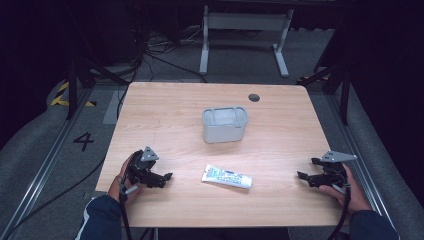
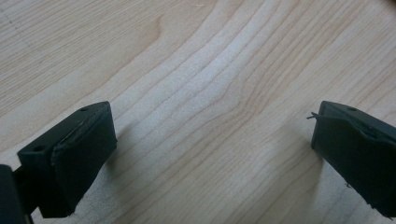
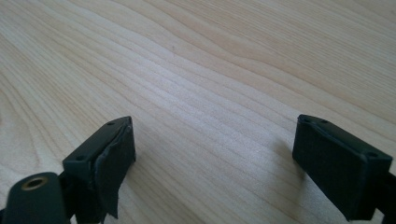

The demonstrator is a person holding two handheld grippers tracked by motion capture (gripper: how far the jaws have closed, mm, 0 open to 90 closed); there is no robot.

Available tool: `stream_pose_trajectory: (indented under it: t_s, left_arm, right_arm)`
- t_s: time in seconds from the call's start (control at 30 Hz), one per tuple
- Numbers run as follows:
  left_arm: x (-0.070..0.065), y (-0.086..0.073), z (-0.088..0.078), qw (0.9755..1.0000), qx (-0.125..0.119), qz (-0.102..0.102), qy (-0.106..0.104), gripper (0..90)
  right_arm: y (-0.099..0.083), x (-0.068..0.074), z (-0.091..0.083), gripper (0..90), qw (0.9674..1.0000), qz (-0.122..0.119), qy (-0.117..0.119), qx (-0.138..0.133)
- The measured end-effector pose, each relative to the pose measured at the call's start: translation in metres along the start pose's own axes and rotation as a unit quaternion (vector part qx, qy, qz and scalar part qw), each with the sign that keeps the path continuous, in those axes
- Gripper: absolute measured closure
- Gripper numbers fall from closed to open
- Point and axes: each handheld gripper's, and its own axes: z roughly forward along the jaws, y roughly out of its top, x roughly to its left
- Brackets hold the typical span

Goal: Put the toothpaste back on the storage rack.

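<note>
- Both tools rested low over the wooden table (image 1: pixel 280 130): the left gripper (image 1: pixel 167 176) sat near the near-left corner, the right gripper (image 1: pixel 301 175) near the near-right edge, each held in a hand.
- Left gripper's jaws stood wide apart in its own view (image 2: pixel 212 144), with bare wood grain between them.
- Right gripper's jaws were likewise spread and holding nothing (image 3: pixel 215 154).
- Between the two grippers, apart from both, a white toothpaste tube (image 1: pixel 227 176) lay flat on the near half of the table.
- Farther back, near the middle, stood a grey translucent bin (image 1: pixel 225 124), upright and well apart from the tube.
</note>
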Motion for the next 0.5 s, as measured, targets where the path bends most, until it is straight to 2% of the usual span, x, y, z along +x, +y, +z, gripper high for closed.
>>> stream_pose_trajectory:
  t_s: [0.3,0.5]
  left_arm:
    - [-0.0014,-0.0014,-0.0008,1.0000,-0.002,-0.005,0.006,0.4]
    - [0.0005,-0.0027,-0.0024,1.0000,0.000,0.004,-0.001,0.4]
  right_arm:
    - [-0.0002,0.0000,-0.0004,13.5,1.0000,0.002,-0.003,0.000]
    - [0.0004,-0.0006,-0.0011,13.5,1.0000,0.002,-0.004,0.006]
